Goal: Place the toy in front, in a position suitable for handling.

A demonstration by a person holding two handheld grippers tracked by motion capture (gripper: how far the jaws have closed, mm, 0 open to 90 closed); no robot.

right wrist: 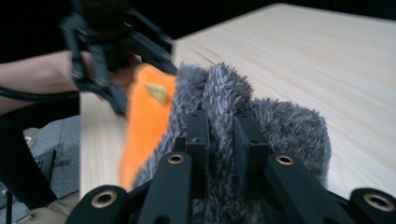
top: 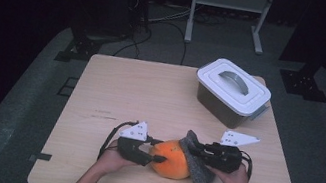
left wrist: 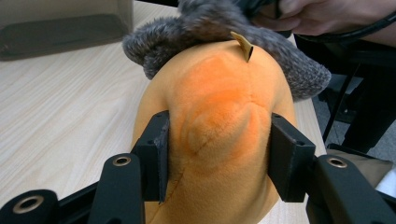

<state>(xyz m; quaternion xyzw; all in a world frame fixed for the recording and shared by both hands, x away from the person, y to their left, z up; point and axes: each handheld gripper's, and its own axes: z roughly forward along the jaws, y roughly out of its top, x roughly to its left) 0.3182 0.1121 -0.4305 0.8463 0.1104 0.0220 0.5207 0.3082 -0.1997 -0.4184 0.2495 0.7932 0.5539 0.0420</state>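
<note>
Orange plush (top: 170, 159): lying near table's front edge, between both grippers.
Grey fuzzy cloth (top: 196, 166): draped over plush's right end.
Left gripper (left wrist: 217, 154): jaws pressed into plush's sides.
Right gripper (right wrist: 218, 140): jaws pinched together on cloth.
Lidded box (top: 232, 91): far right of table (top: 125, 90), well apart.

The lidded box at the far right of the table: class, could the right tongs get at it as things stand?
Probably not yet: the right tongs are shut on the grey fuzzy cloth draped over the orange plush. The bare table towards the lidded box leaves the way free.
</note>
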